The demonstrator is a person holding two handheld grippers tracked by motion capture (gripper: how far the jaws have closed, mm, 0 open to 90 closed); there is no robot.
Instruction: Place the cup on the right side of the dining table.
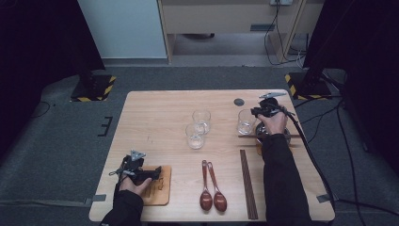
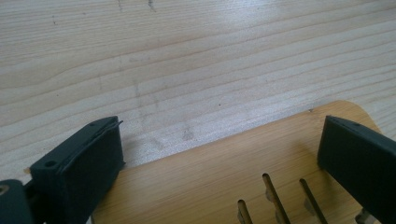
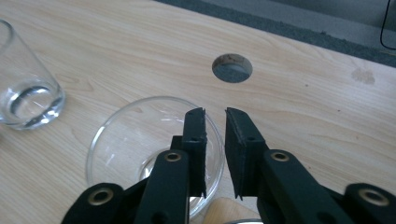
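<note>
Fig.: table setting w/ two hand-held tongs. Your right gripper (image 3: pixel 215 116) straddles the rim of the glass (image 3: pixel 140 135) at the table's (image 1: pixel 155 117) far right: one jaw inside, one outside, a narrow gap between them. The pads look just clear of the wall, so read it as released, not clamped; the rim itself is hard to make out there. This glass stands upright near the cable hole (image 3: pixel 232 68), prob. set apart from the two other glasses (image 1: pixel 197 128) at centre as a separate place setting. Your left gripper (image 2: pixel 224 154) rests wide open over the slotted bamboo mat (image 2: pixel 224 186) at front left, gripping nothing, likely parked. Spoons (image 1: pixel 211 193) and chopsticks (image 1: pixel 248 183) lie parallel at the front edge, ready to pick. No brands, labels or writing legible.
</note>
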